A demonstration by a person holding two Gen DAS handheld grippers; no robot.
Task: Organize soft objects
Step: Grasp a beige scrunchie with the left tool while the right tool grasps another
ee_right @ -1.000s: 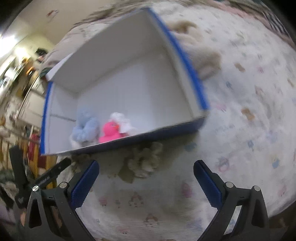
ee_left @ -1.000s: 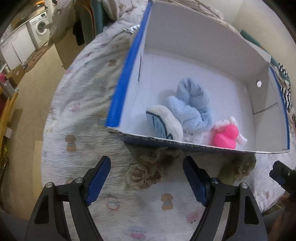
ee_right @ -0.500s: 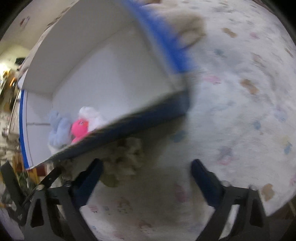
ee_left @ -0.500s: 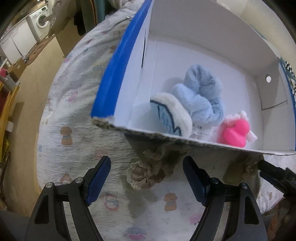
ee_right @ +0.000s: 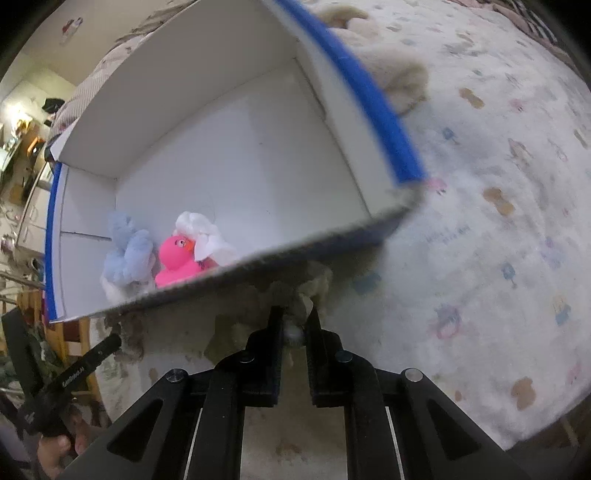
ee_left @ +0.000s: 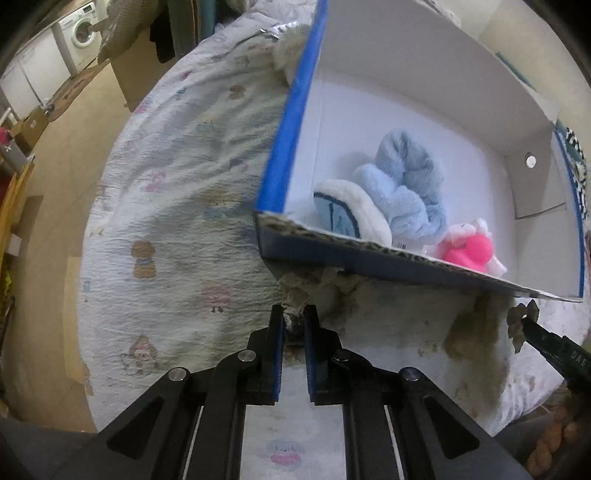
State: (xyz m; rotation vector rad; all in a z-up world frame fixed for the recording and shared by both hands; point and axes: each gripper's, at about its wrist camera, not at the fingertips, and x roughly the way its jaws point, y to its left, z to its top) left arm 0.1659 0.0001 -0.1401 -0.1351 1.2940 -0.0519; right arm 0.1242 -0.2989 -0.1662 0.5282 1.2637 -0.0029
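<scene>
A white box with blue rim [ee_left: 291, 122] [ee_right: 373, 99] stands on the patterned bedspread. Inside lie a blue fluffy scrunchie [ee_left: 410, 192] [ee_right: 125, 251], a white and blue soft pad [ee_left: 351, 210] and a pink duck with white cloth [ee_left: 469, 251] [ee_right: 177, 258]. A beige lace scrunchie [ee_left: 295, 291] [ee_right: 303, 291] lies in front of the box's near wall. My left gripper [ee_left: 293, 321] is shut on its one end. My right gripper [ee_right: 295, 325] is shut on its other end and shows at the right edge of the left wrist view [ee_left: 524, 317].
A beige fluffy item [ee_right: 399, 77] lies behind the box's right side. The bedspread's edge [ee_left: 88, 258] drops to the floor at left. A washing machine [ee_left: 81, 29] stands far back left.
Both grippers have moved forward to the beige scrunchie and closed on it. Earlier both were open with the scrunchie lying free between them.
</scene>
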